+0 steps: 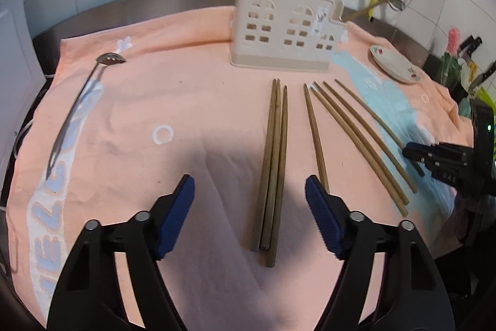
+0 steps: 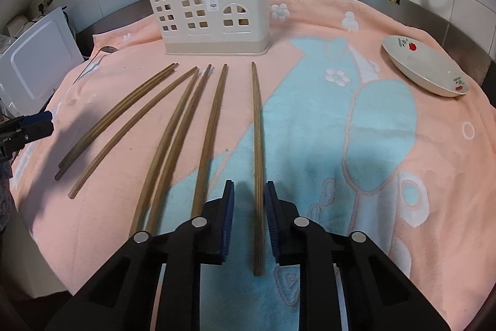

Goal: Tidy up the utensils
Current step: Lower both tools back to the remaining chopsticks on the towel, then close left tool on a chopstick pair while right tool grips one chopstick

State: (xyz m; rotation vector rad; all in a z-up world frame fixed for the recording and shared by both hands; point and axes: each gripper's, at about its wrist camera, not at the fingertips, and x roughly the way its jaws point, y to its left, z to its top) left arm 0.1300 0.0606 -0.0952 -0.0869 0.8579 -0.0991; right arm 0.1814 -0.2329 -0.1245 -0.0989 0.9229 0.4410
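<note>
Chopstick (image 2: 258,163) lies between right gripper's (image 2: 249,219) narrowed jaws, untouched.

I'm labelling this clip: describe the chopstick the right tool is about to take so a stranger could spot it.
Start at the beige utensil holder on the peach towel. Wooden chopsticks fan out before it. The target chopstick is the rightmost, lying alone on the blue patch, between the right tool fingers.

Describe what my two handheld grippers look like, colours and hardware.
Both match: the left gripper and right gripper have black plastic linkage arms with cut-out slots, round silver pivot pins and blue ribbed pads on the fingertips. In the left view, white lettering shows on the right gripper's black body, too blurred to read. No cables or sleeves show.
</note>
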